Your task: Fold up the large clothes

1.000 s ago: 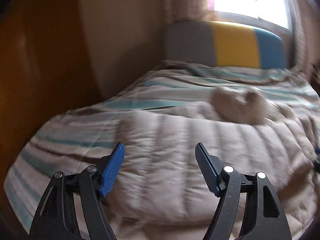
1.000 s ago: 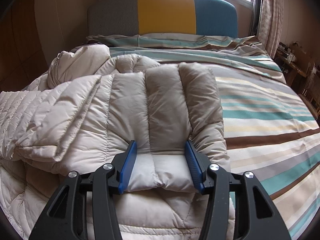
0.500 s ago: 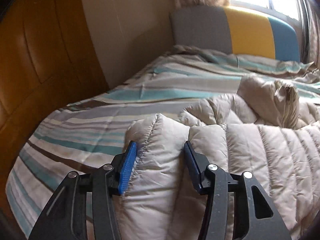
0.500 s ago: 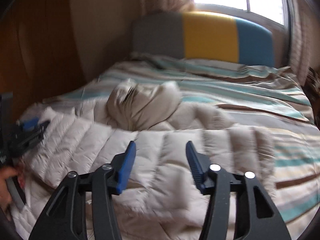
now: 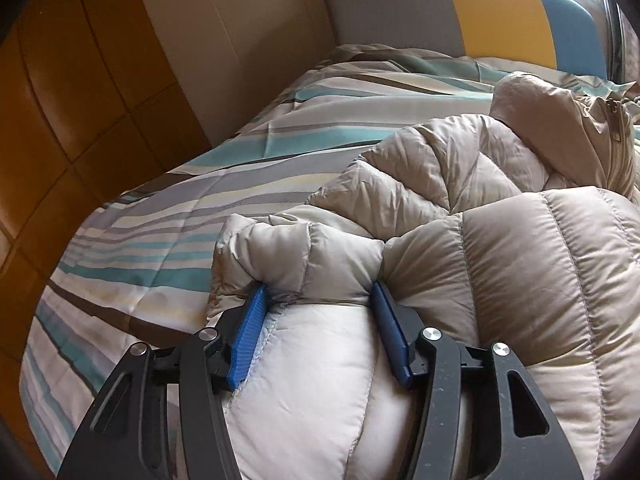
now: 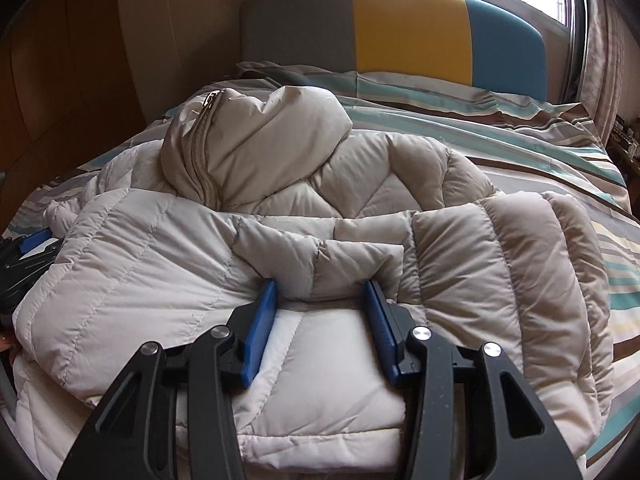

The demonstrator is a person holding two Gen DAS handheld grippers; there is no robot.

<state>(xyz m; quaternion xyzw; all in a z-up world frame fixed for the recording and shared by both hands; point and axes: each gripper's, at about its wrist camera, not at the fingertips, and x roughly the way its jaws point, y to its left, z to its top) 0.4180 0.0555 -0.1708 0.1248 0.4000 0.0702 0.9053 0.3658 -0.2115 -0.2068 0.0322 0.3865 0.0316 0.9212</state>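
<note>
On the far left you have the wooden wall panels [image 5: 60, 120], and the striped bedcover [image 5: 168, 216] lies bare between them and the coat, so there is open room on that side. Your left hand-held gripper [image 5: 318, 300] is partly open, and a folded edge of the beige puffer coat [image 5: 500, 260] is bunched between its blue pads [image 5: 250, 336], touching both; I cannot tell if it is really clamped. The coat lies on the bed, folded over itself, with the hood [image 6: 248, 148] and its zipper up toward the headboard [image 6: 400, 40].

Your right hand-held gripper [image 6: 322, 300] is about as wide open as the left one, and it has a raised fold of the same coat between its jaws. The fold's edge runs across from one hand-held gripper to the other. To the right of the coat, the bedcover is free up to the bed edge, near the curtain [image 6: 608, 60].
</note>
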